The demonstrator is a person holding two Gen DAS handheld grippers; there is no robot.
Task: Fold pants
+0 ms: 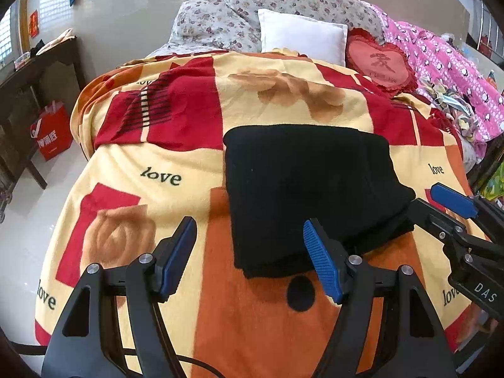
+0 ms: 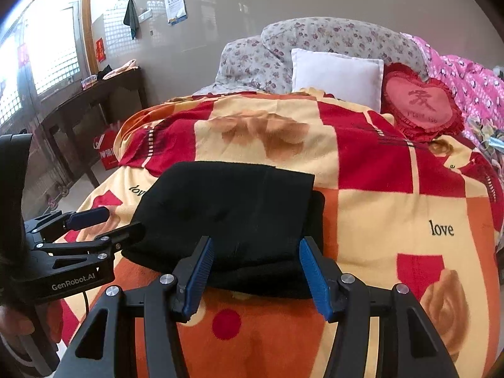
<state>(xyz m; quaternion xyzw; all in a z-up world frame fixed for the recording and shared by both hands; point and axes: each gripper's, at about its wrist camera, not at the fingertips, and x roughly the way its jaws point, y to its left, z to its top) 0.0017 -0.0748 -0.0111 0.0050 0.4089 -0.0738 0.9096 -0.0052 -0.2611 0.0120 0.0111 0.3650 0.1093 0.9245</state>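
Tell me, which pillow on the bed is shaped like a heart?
The red frilly pillow, beside the plain white square pillow. The flowery grey pillows behind aren't heart-shaped.

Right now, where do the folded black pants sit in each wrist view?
Left wrist: black pants right of centre, beyond the left gripper.
Right wrist: pants centre-left, just beyond the right gripper.
Shared landmark: red heart cushion behind, to the right.

The folded pants (image 1: 315, 195) are plain black, laid on a blanket (image 1: 176, 163) patterned in yellow, red and orange blocks with tan roses and black "love" lettering. Behind are seen a white pillow (image 1: 302, 36), a red heart cushion (image 1: 379, 63) and grey floral bedding (image 1: 220, 22).
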